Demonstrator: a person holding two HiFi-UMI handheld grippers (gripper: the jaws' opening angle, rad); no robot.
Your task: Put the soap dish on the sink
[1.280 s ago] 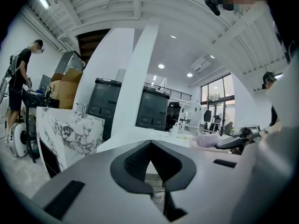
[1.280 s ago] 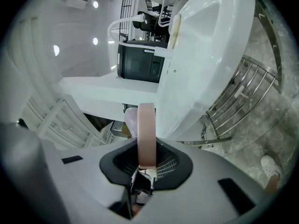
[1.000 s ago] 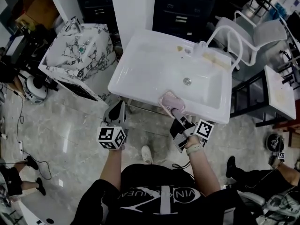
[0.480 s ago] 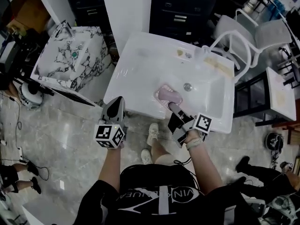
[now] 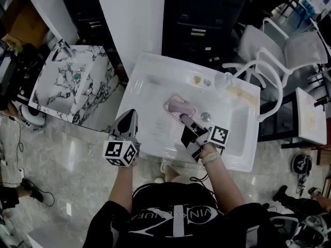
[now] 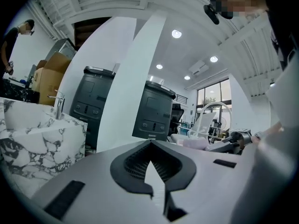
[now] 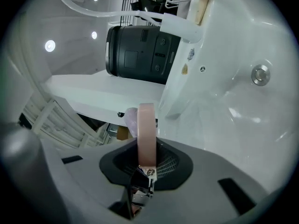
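The pink soap dish (image 5: 179, 106) hangs over the basin of the white sink (image 5: 155, 68), left of the drain (image 5: 206, 116). My right gripper (image 5: 185, 120) is shut on the dish's near edge. In the right gripper view the dish (image 7: 146, 129) stands edge-on between the jaws of the right gripper (image 7: 144, 171), with the basin wall (image 7: 233, 120) and drain (image 7: 260, 74) beyond. My left gripper (image 5: 127, 123) hovers at the sink's front left edge. Seen in the left gripper view, the left gripper (image 6: 156, 192) has its jaws together with nothing held.
A marble-patterned sink (image 5: 70, 84) stands to the left. White tube-frame chairs (image 5: 269, 50) and a small white table (image 5: 310, 115) crowd the right side. Dark cabinets (image 5: 201, 19) and a white pillar (image 5: 132, 19) stand behind the sink. Cables lie on the floor at the left.
Both grippers have moved forward toward the sink. The soap dish went from the sink's front edge to over the basin, still gripped by the right gripper.
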